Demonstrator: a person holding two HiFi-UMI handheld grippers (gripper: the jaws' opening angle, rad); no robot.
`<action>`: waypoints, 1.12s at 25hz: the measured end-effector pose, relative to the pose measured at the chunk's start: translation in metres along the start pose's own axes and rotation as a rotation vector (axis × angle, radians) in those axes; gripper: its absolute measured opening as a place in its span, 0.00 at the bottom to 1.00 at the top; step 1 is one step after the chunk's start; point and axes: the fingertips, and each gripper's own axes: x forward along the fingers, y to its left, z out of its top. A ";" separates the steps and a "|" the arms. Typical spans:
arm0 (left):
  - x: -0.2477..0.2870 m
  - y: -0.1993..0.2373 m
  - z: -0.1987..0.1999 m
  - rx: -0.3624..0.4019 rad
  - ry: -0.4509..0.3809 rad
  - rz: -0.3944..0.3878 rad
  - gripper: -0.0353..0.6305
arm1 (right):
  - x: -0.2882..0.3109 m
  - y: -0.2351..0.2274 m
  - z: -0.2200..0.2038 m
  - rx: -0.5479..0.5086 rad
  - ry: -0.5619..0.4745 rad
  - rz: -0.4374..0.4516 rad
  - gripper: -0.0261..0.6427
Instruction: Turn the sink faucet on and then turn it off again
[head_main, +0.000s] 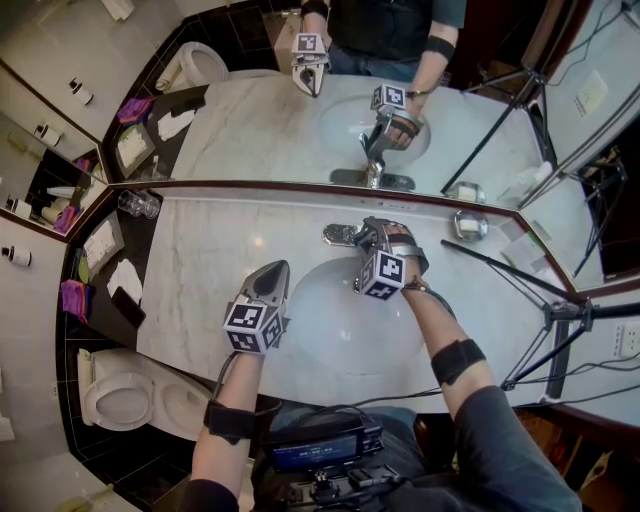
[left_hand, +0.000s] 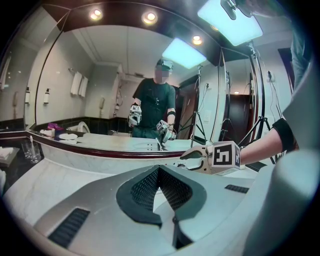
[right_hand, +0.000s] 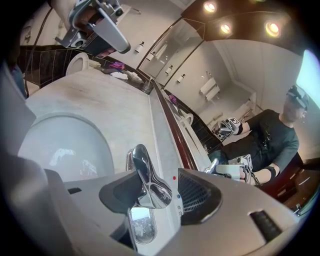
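A chrome faucet (head_main: 342, 235) stands at the back rim of the white basin (head_main: 330, 325), under the mirror. My right gripper (head_main: 367, 238) reaches down onto it. In the right gripper view its jaws (right_hand: 157, 181) stand wide on either side of the faucet's lever (right_hand: 145, 167). The left pad rests against the lever and the right pad stands apart from it. The spout (right_hand: 141, 225) shows below, with no water seen. My left gripper (head_main: 277, 270) hovers over the marble left of the basin. Its tips (left_hand: 158, 169) are together, holding nothing.
A big mirror (head_main: 250, 110) on a dark red ledge backs the marble counter (head_main: 200, 270). Glasses (head_main: 140, 203) and a tray with towels (head_main: 100, 245) sit at the left, and a soap dish (head_main: 468, 225) at the right. A tripod (head_main: 560, 320) stands right and a toilet (head_main: 120, 400) lower left.
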 end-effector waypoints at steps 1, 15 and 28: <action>0.000 0.000 0.000 -0.001 0.000 0.000 0.04 | -0.001 -0.004 0.000 0.018 -0.003 -0.001 0.39; 0.003 -0.009 0.008 0.006 -0.012 -0.014 0.04 | -0.003 -0.020 -0.011 0.167 0.002 0.007 0.39; 0.000 -0.015 0.010 0.009 -0.020 -0.017 0.04 | -0.014 -0.014 -0.010 0.123 0.057 0.013 0.40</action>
